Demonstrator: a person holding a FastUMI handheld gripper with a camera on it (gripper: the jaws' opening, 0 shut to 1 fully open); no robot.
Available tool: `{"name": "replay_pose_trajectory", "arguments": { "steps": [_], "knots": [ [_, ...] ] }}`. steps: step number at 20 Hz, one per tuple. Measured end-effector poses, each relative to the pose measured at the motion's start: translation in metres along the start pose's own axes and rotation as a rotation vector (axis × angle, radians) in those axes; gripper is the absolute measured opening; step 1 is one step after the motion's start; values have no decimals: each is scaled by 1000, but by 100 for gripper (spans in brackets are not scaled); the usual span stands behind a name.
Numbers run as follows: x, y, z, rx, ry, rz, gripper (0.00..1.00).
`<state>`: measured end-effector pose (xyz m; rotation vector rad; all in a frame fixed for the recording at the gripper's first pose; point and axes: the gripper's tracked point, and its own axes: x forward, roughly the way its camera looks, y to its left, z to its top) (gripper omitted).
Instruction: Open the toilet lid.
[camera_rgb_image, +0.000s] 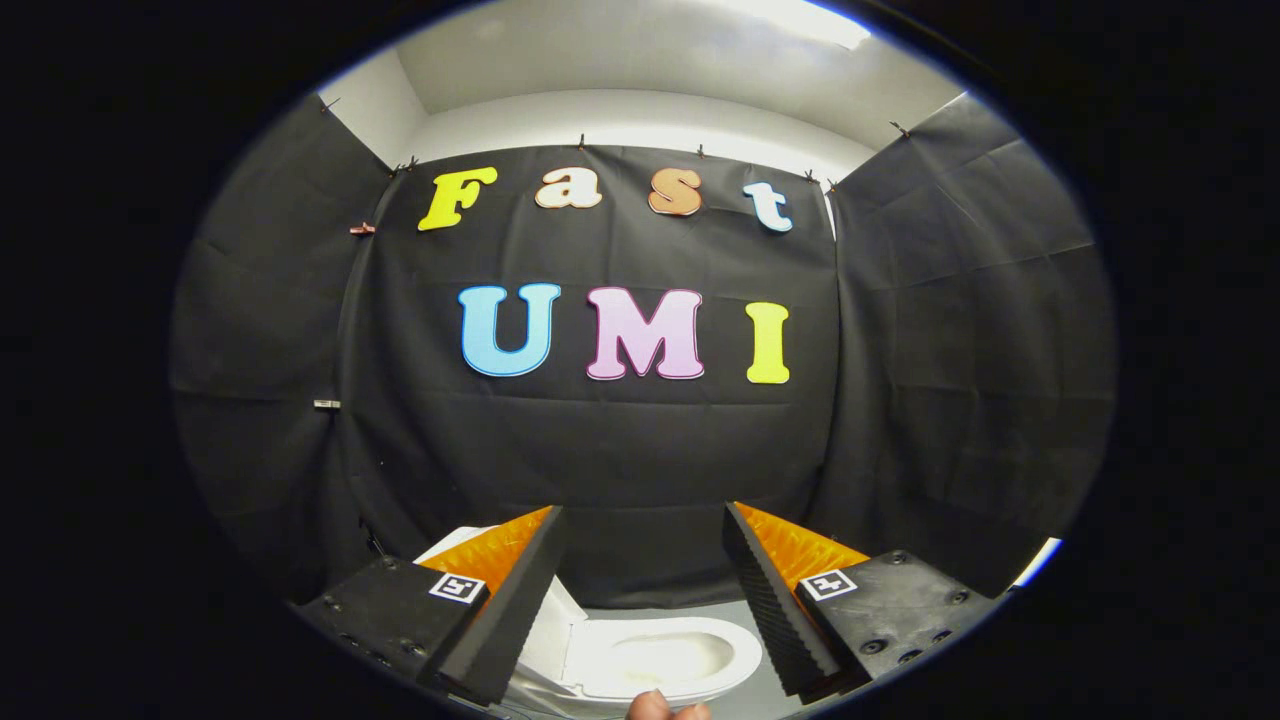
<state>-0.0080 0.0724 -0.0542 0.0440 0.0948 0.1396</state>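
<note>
Black cloth walls are seen beyond the gripper (645, 570), which is held wide apart with nothing between its fingers. Below and between them lies the toilet (660, 660), its bowl exposed; the lid (555, 625) (apparently already raised) stands behind the left finger. It could be knocked shut again by a careless withdrawal.

No readable text; only square coded markers (457, 587) on both fingers (520, 590).
</note>
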Motion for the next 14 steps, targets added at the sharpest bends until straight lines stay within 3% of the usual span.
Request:
{"name": "replay_pose_trajectory", "arguments": {
  "steps": [14],
  "knots": [
    [0,3,3,-6,0,0,99]
  ]
}}
